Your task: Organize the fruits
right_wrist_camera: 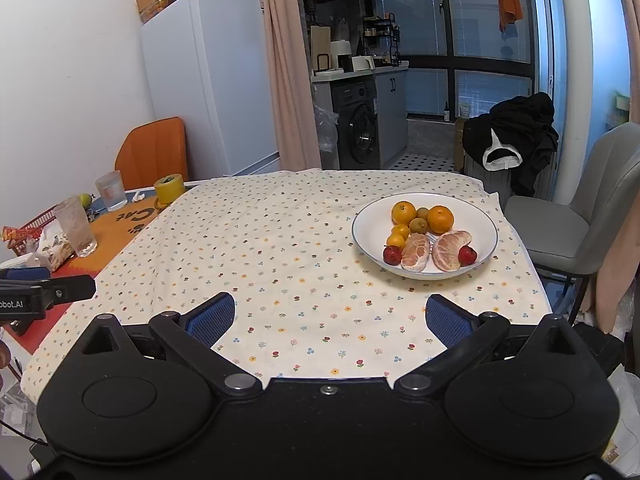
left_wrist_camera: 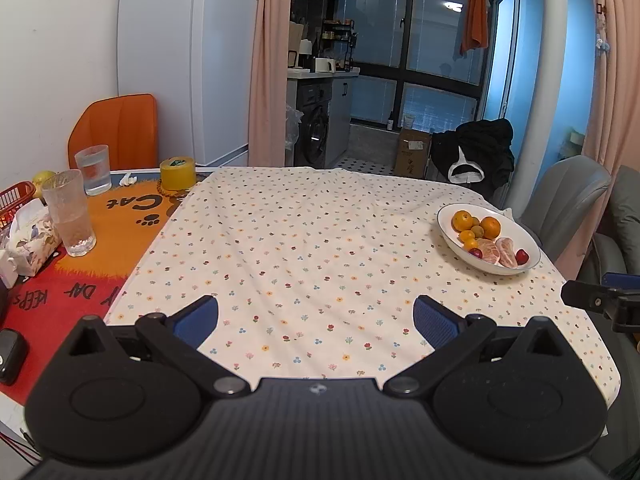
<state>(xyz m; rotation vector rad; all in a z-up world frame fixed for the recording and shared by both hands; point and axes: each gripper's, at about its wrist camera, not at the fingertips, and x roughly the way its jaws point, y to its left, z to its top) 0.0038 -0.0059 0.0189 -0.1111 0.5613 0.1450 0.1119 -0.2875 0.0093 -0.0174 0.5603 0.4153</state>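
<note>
A white bowl [right_wrist_camera: 486, 216] stands at the far right of the flowered tablecloth [right_wrist_camera: 280, 248]. In it lie oranges [right_wrist_camera: 440, 219], two small green-brown fruits [right_wrist_camera: 418, 224], two peeled citrus halves [right_wrist_camera: 450, 255] and two red strawberries [right_wrist_camera: 467, 255]. In the left wrist view the same bowl [left_wrist_camera: 524, 236] sits far right. My right gripper [right_wrist_camera: 331, 320] hangs open over the cloth, short of the bowl, nothing between its blue pads [right_wrist_camera: 212, 318]. My left gripper [left_wrist_camera: 316, 318] is open too, above the near cloth, well left of the bowl.
At the table's left stand two glasses [left_wrist_camera: 72, 212], a yellow tape roll [left_wrist_camera: 178, 173], a tissue pack [left_wrist_camera: 30, 240], a red basket [left_wrist_camera: 14, 200] and a green fruit [left_wrist_camera: 42, 178]. An orange chair [left_wrist_camera: 116, 130] is at the left, grey chairs [right_wrist_camera: 580, 216] at the right.
</note>
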